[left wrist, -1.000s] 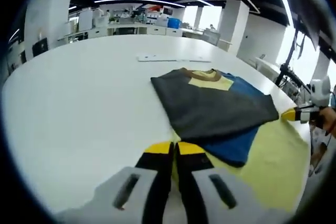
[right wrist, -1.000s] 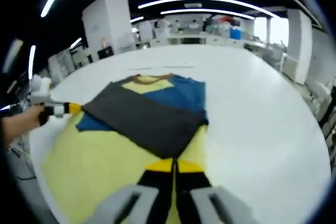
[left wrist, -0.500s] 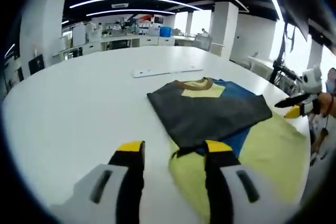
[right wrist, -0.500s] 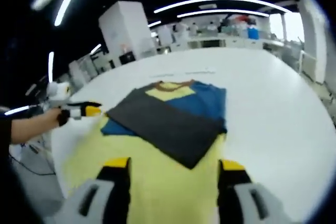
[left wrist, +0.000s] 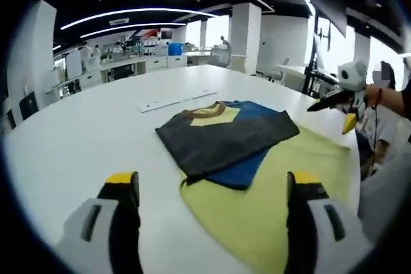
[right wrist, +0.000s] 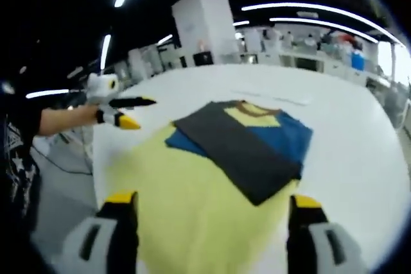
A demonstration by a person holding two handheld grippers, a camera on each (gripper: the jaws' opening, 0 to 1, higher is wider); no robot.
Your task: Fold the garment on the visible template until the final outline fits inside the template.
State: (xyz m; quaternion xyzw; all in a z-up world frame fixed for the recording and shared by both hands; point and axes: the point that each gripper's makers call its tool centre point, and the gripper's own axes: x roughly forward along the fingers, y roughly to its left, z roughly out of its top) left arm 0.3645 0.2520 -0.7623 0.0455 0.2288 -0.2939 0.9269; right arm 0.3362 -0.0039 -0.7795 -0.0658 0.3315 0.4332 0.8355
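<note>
Yellow template (left wrist: 282, 190) lies flat on the white surface (left wrist: 77, 133), and the garment (left wrist: 221, 136) sits folded on the template's far end, overhanging onto the bare surface. Garment shows a dark grey panel on top, blue underneath, and a pale yellow patch with a brown collar at the far edge. Just beyond the garment's collar, a thin white strip (left wrist: 176, 99) lies flat on the surface.

Left hand-held gripper (left wrist: 215, 184): jaws spread wide, nothing between them, raised off the template's near edge. It also appears in the right gripper view (right wrist: 131, 112) off the template's left side, held by a hand (right wrist: 96, 115), jaws apart.

Right hand-held gripper (right wrist: 212, 200): jaws spread wide, empty, above the template's near end, well short of the garment. In the left gripper view (left wrist: 337, 110) it hangs past the template's far right corner, jaws apart.
</note>
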